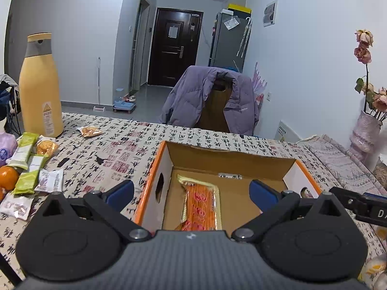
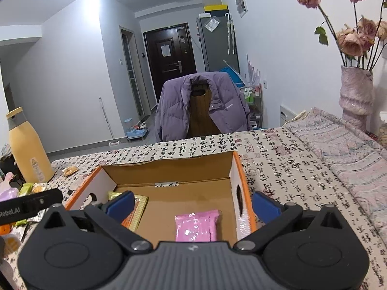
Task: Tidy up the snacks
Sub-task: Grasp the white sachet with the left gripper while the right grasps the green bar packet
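Note:
An open cardboard box with orange rims (image 1: 154, 162) (image 2: 238, 169) stands on the patterned tablecloth. Inside it lie an orange-and-gold snack pack (image 1: 202, 203) (image 2: 136, 209) at the left and a pink packet (image 2: 196, 224) at the right. My left gripper (image 1: 192, 194) hangs open above the box's left half, nothing between its blue pads (image 1: 121, 192). My right gripper (image 2: 192, 205) is open above the right half, also holding nothing. Loose snacks (image 1: 31, 169) (image 2: 31, 189), green bars, white packets and an orange wafer pack, lie on the cloth at the left.
A tall yellow bottle (image 1: 40, 87) (image 2: 26, 149) stands at the table's far left, with a small snack pack (image 1: 89, 131) near it. An orange fruit (image 1: 8, 177) lies by the snacks. A chair with a purple jacket (image 1: 210, 96) faces the far edge. A vase of dried roses (image 2: 355, 94) stands right.

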Tool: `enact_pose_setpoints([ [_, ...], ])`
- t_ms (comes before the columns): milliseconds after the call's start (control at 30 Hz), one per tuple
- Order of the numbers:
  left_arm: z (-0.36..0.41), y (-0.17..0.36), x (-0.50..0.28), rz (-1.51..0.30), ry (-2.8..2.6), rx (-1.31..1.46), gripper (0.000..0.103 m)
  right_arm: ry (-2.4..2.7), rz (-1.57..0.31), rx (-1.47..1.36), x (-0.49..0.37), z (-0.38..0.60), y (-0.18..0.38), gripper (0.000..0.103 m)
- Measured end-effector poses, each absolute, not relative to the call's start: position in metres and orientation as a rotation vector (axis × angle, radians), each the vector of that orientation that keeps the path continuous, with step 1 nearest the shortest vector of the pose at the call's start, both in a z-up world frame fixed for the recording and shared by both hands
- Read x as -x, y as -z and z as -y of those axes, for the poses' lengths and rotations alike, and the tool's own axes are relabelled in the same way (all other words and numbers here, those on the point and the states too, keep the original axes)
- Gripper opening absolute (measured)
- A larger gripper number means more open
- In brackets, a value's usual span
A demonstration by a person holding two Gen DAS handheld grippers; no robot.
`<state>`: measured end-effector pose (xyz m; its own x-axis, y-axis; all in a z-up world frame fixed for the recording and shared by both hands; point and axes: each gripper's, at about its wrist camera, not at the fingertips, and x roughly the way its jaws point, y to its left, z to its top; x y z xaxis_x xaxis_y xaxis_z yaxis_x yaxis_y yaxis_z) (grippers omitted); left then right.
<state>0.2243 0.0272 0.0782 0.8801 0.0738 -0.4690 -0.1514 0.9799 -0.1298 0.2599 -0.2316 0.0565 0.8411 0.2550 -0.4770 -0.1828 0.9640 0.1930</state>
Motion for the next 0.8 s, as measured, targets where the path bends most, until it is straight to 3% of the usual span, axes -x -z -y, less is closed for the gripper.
enact_pose_setpoints([
  [800,-0.036,-0.036,-0.113,-0.543,-0.091,0.149,0.103,-0.195,-0.522,-0.063,-0.127,0.279,-0.015,0.103],
])
